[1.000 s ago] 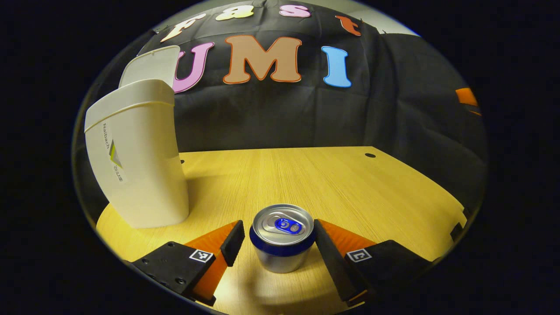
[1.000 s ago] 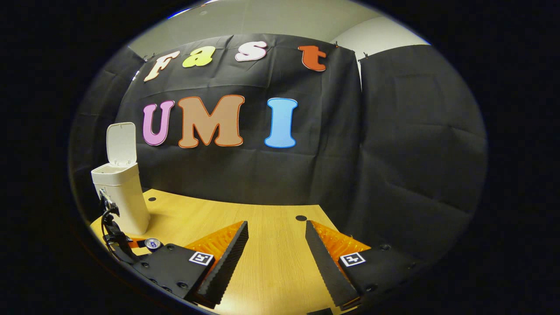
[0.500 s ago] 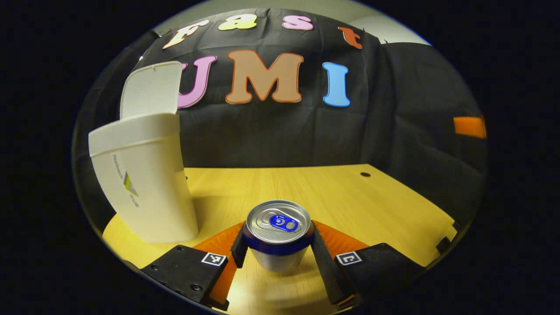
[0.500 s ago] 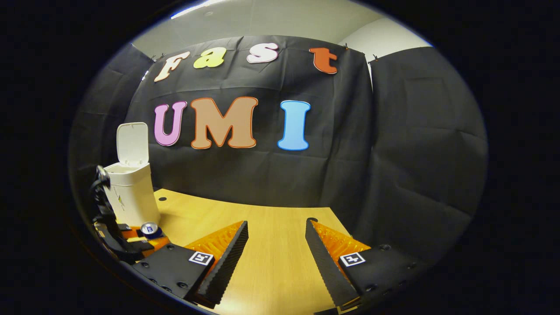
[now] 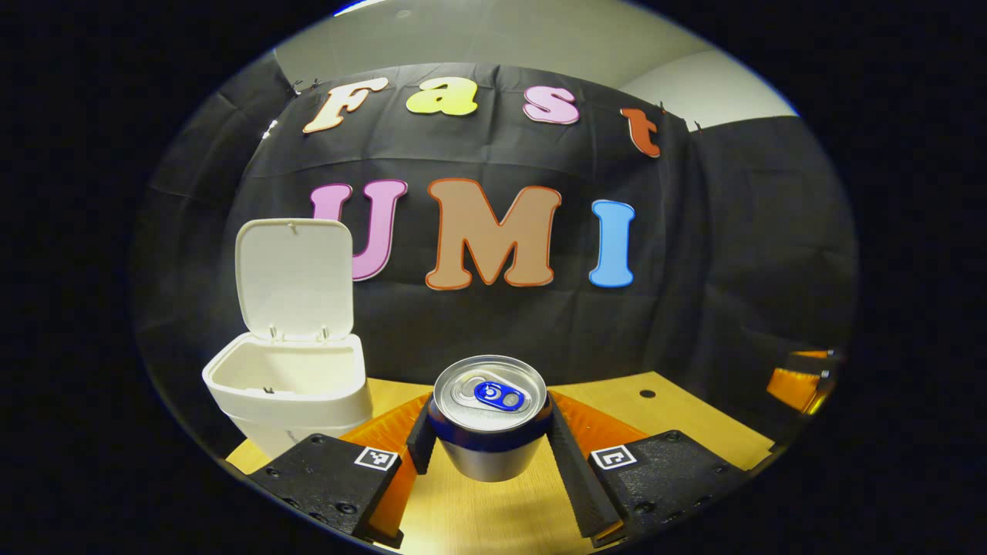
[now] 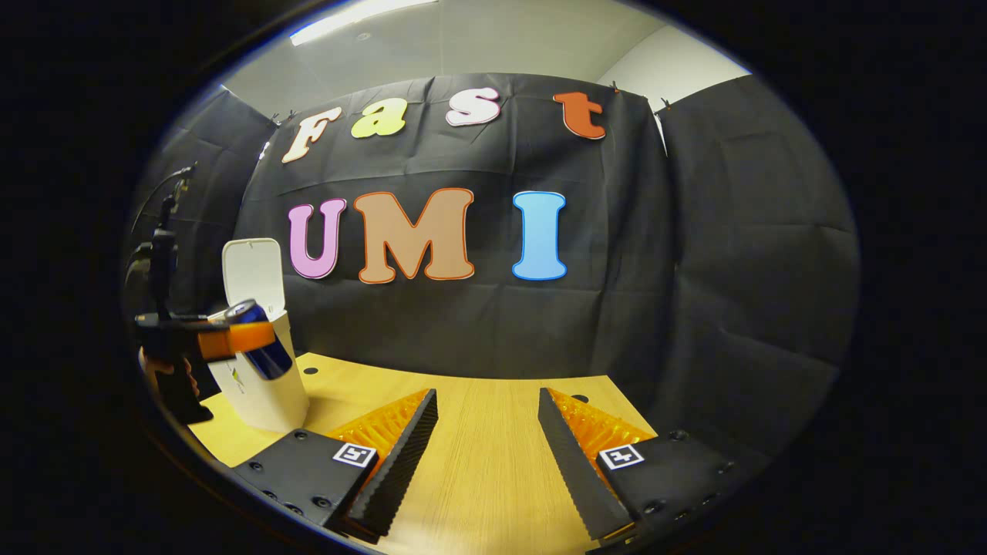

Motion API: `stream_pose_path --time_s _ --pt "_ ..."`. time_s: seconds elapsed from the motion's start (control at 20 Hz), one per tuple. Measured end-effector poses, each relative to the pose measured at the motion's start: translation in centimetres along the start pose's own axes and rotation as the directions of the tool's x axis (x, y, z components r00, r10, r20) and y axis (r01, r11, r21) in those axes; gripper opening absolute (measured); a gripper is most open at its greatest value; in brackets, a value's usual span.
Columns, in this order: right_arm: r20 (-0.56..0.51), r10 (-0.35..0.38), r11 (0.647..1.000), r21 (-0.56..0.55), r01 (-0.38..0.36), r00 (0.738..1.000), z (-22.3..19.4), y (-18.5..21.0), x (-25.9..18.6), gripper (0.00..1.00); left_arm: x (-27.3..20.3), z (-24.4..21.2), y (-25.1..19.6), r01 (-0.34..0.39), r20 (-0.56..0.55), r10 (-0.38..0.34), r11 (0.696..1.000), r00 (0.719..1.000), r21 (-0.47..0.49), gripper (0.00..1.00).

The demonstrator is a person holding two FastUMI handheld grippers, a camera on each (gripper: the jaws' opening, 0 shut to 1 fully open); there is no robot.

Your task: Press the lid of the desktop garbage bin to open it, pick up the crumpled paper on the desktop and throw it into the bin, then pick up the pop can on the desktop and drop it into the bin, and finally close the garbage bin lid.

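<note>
Left tool (image 5: 487,443) clamped on pop can (image 5: 489,412), held above tabletop (image 5: 678,420) right of garbage bin (image 5: 289,385), lid (image 5: 294,277) upright, right tool (image 6: 487,439) spread apart, empty.

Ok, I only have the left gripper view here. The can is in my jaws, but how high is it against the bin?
Observer: In the right gripper view the pop can hangs clear of the table, tilted, with its top about level with the rim of the bin.
Operator: And the right gripper?
Observer: The right gripper is open above bare table, with nothing between its jaws.
</note>
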State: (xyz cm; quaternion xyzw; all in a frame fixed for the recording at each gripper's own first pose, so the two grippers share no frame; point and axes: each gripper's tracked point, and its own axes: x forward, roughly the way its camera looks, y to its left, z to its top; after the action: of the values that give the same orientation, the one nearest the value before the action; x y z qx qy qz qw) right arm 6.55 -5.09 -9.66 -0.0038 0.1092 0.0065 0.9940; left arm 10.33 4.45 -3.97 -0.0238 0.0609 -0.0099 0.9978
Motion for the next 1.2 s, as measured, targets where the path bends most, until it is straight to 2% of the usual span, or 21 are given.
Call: stream_pose_path --time_s 0.25,0.5,0.6,0.75,1.2 --pt "0.000 -0.002 1.000 0.008 0.002 1.000 -0.2 1.1 -0.2 0.89 1.1 5.1 6.3 -0.104 0.080 0.099 0.993 0.992 0.064 0.75" --pt "-0.029 0.001 1.000 -0.010 -0.001 1.000 -1.6 2.1 -1.1 0.89 2.1 5.9 13.5 -0.224 0.070 0.221 0.974 0.973 0.044 0.76" --pt "-0.036 0.002 1.000 0.001 -0.002 0.999 -1.8 2.5 -1.4 0.89 2.2 5.2 16.7 -0.284 0.053 0.282 0.958 0.958 0.044 0.75" --pt "-0.040 0.003 1.000 -0.005 -0.003 0.999 -2.2 3.4 -1.9 0.89 3.0 2.6 19.8 -0.328 -0.015 0.329 0.944 0.944 0.046 0.76" --pt "-0.050 0.010 1.000 -0.023 -0.012 0.999 -2.5 4.9 -2.7 0.89 5.3 -4.9 22.7 -0.357 -0.195 0.356 0.934 0.914 0.033 0.77"
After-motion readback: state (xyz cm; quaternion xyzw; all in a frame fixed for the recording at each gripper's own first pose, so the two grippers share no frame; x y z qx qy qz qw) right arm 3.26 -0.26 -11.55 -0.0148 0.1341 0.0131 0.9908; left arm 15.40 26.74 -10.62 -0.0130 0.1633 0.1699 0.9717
